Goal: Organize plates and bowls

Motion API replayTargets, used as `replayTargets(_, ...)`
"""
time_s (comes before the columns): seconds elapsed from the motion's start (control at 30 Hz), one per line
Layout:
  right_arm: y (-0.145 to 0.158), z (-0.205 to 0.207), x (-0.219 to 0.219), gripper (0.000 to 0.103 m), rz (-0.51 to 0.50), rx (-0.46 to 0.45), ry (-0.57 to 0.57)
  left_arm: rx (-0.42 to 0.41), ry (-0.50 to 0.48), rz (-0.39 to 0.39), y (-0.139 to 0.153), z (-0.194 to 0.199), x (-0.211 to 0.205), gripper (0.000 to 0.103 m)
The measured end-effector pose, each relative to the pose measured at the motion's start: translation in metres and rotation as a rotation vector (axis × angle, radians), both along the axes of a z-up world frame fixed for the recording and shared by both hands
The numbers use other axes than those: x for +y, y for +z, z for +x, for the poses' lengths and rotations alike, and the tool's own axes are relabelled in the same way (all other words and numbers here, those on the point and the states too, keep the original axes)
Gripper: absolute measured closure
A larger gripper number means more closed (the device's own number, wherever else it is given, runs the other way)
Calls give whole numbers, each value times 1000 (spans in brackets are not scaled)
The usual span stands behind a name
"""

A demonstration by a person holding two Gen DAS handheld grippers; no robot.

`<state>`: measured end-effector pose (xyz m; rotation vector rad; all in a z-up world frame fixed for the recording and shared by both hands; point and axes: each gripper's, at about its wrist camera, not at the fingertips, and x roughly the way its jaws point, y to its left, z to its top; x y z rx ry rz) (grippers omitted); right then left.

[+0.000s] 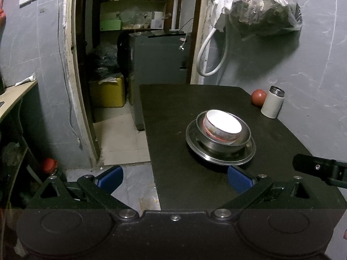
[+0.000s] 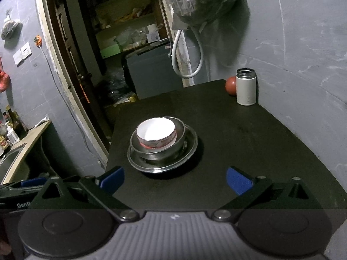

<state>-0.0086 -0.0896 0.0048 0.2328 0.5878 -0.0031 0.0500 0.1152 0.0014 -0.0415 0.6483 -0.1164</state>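
A white bowl [image 1: 223,125] with a red-patterned side sits inside a steel bowl [image 1: 244,137], which rests on a steel plate [image 1: 219,157] on the black table [image 1: 173,112]. The same stack shows in the right wrist view: white bowl [image 2: 155,132], steel bowl [image 2: 180,137], steel plate [image 2: 190,149]. My left gripper [image 1: 175,178] is open and empty, held short of the stack near the table's left front edge. My right gripper [image 2: 175,179] is open and empty, just in front of the plate. Part of the right gripper [image 1: 321,169] shows at the left view's right edge.
A white flask [image 2: 246,86] with a steel mouth and a red ball [image 2: 231,85] stand at the table's far right corner by the wall. A white hose [image 1: 211,54] and a plastic bag [image 1: 264,8] hang above. A doorway [image 1: 130,65] opens left of the table; a counter with a sink [image 2: 13,162] is at far left.
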Motion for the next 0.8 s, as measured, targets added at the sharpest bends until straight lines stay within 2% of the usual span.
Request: replayTargets(0.8, -3, -45, 19, 0, -33, -5, -32, -15, -34, -22, -4, -40, 16, 1)
